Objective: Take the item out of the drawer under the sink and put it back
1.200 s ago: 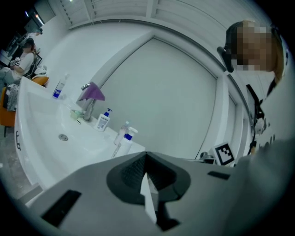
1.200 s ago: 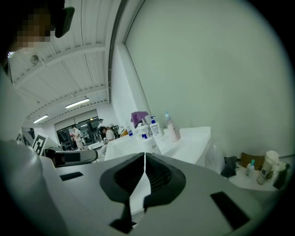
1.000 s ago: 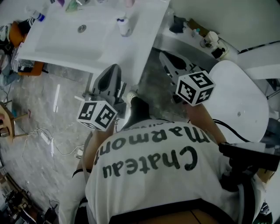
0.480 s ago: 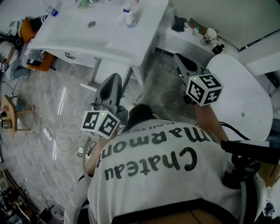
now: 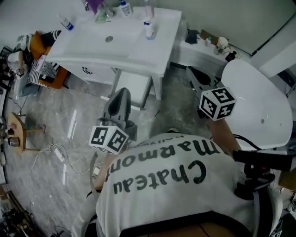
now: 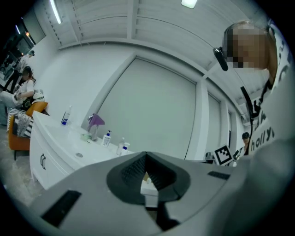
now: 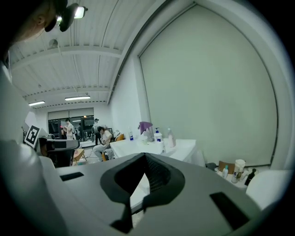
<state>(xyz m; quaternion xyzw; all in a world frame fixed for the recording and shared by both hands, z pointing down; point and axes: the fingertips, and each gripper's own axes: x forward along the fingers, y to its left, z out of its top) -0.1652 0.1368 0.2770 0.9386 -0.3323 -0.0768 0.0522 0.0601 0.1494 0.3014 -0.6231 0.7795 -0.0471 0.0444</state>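
Observation:
The white sink vanity (image 5: 138, 51) stands at the top of the head view. Its drawer front (image 5: 95, 73) below the basin is closed and carries a dark handle (image 6: 43, 161). No item from the drawer shows. My left gripper (image 5: 121, 91) points toward the vanity's legs, a good way short of them, with its jaws together and nothing between them (image 6: 146, 155). Over by a low ledge my right gripper (image 5: 190, 71) is likewise shut and empty (image 7: 145, 156). Pump bottles (image 5: 149, 29) and a purple object (image 5: 95, 4) stand around the basin.
A large white rounded fixture (image 5: 259, 106) fills the right side. The ledge (image 5: 203, 51) behind it holds a cup (image 5: 222, 44) and small bottles. To the left are a seated person on an orange chair (image 5: 44, 74), a small wooden stool (image 5: 18, 134) and cables (image 5: 51, 150) on the marble floor.
The vanity has drawn farther off and its legs and drawer front have come into sight. Both grippers moved back from it with the person, still shut.

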